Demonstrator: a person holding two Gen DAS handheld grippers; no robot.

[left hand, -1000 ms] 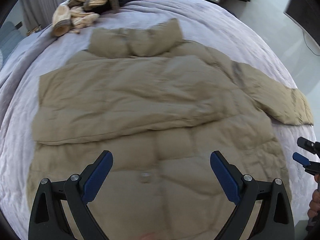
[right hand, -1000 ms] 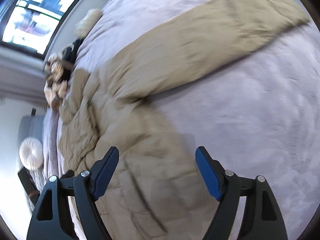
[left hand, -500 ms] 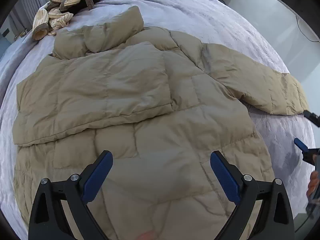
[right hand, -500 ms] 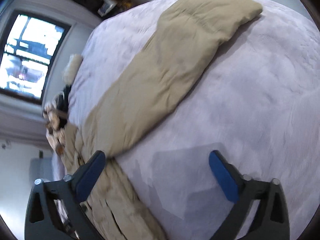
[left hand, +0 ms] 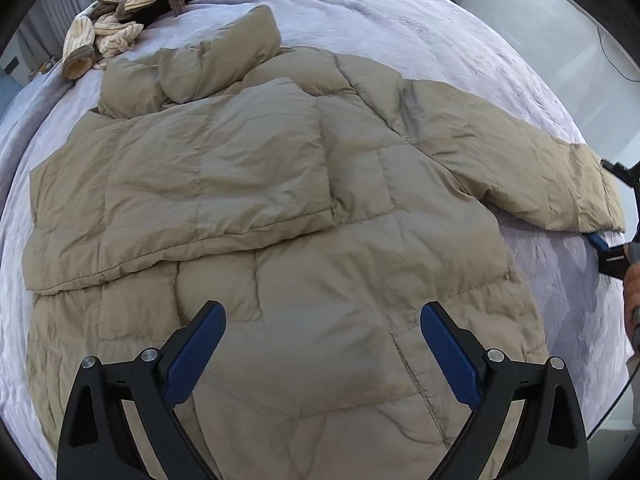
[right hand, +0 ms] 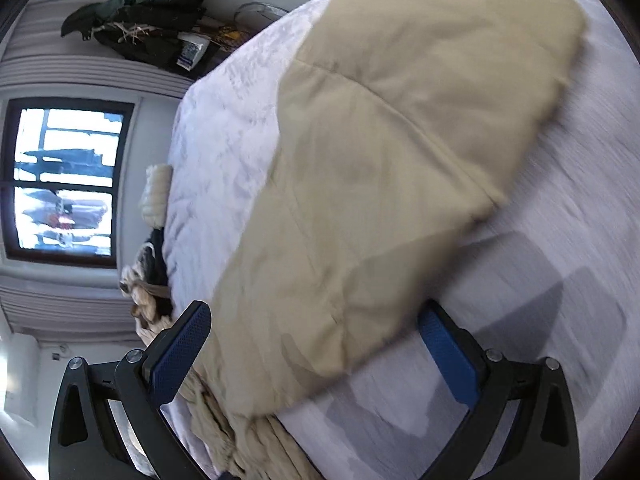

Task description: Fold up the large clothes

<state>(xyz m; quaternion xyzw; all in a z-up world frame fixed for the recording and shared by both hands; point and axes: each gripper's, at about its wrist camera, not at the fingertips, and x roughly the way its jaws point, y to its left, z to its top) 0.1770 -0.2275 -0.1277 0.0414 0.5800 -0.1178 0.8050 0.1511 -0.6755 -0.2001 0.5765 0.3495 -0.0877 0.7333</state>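
One sleeve is left to fold on the tan quilted puffer jacket (left hand: pixel 280 208) spread over the lilac bedspread (left hand: pixel 440 20). That outstretched sleeve (right hand: pixel 400 168) runs lengthwise straight ahead of the right gripper (right hand: pixel 316 360), whose jaws have just been opening wide, empty, either side of it. The left gripper (left hand: pixel 324 352) hangs agape, empty, above the hem.

Tan puffer jacket (left hand: pixel 280 184) spread on lilac bed (left hand: pixel 400 12), left tool (left hand: pixel 323 354) open above hem
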